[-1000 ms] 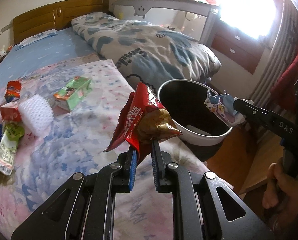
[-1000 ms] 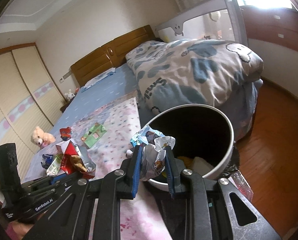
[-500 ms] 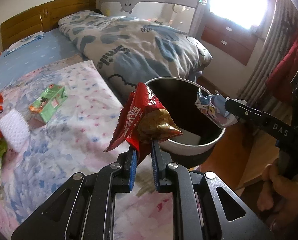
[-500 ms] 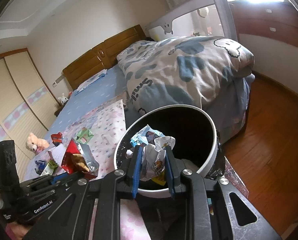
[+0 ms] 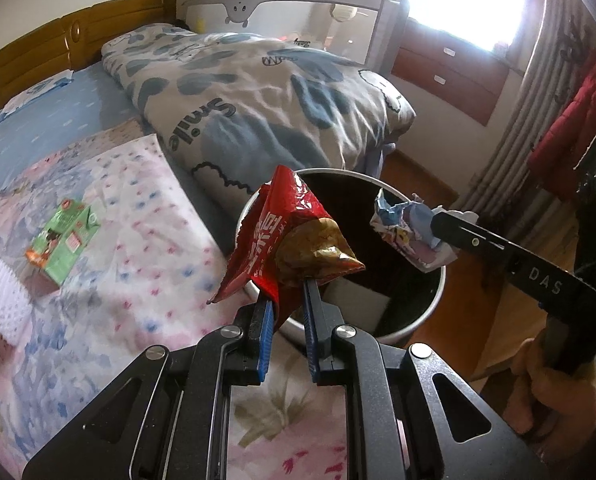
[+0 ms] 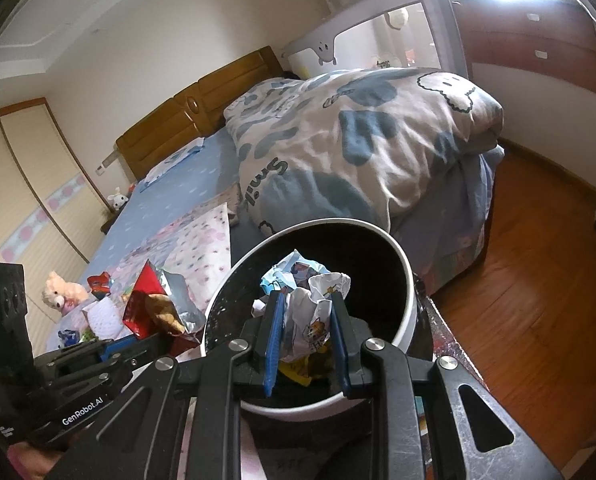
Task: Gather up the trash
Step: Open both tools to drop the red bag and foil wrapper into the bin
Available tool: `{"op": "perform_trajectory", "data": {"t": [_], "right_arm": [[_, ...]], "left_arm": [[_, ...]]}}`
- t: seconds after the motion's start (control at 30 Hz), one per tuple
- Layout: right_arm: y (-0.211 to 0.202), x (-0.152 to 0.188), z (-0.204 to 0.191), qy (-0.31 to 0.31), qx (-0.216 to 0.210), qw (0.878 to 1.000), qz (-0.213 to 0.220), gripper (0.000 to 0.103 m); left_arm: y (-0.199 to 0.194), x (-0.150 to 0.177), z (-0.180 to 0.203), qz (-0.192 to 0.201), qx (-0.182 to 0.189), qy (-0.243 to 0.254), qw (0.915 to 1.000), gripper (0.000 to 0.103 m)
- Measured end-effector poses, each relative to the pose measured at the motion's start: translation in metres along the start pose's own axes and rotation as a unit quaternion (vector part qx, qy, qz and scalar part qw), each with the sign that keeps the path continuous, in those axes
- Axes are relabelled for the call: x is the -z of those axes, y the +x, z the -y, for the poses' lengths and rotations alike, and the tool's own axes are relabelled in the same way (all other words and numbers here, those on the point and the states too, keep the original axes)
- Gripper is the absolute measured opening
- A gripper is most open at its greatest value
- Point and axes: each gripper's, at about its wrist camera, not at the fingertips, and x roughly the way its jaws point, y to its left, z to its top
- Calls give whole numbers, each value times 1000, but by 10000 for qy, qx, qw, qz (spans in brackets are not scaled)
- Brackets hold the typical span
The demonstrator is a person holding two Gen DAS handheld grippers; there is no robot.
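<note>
My left gripper (image 5: 287,294) is shut on a red snack bag (image 5: 285,236) and holds it at the near rim of a round white bin with a dark inside (image 5: 426,308). The bag also shows in the right wrist view (image 6: 153,308). My right gripper (image 6: 305,308) is shut on a crumpled white-and-blue wrapper (image 6: 310,300) and holds it over the bin's opening (image 6: 408,280). The wrapper shows in the left wrist view (image 5: 406,232) above the bin. More trash lies on the bed: a green carton (image 5: 63,246) and a white spiky pad (image 5: 1,300).
The bin stands beside a bed with a floral sheet (image 5: 137,208) and a bunched blue-patterned quilt (image 5: 257,96). Wooden floor (image 6: 538,260) lies to the right. A dresser (image 5: 450,76) and curtains (image 5: 538,100) stand behind. A plush toy (image 6: 61,292) sits at the far left.
Both grippers moved toward the bin with their trash. The right gripper's wrapper now hangs over the bin's opening, and the red bag has reached the bin's rim.
</note>
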Motion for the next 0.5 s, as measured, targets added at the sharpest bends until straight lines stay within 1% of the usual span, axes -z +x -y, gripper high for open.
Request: {"op": "perform_trajectory", "data": {"t": [0.3, 0.5], "right_arm": [[11, -2, 4, -11, 11, 10000, -85, 23], [19, -3, 4, -23, 5, 9999, -159, 23]], "left_arm": [[14, -7, 8, -75, -17, 126, 9999, 12], [25, -8, 9, -217, 19, 144, 9997, 13]]}}
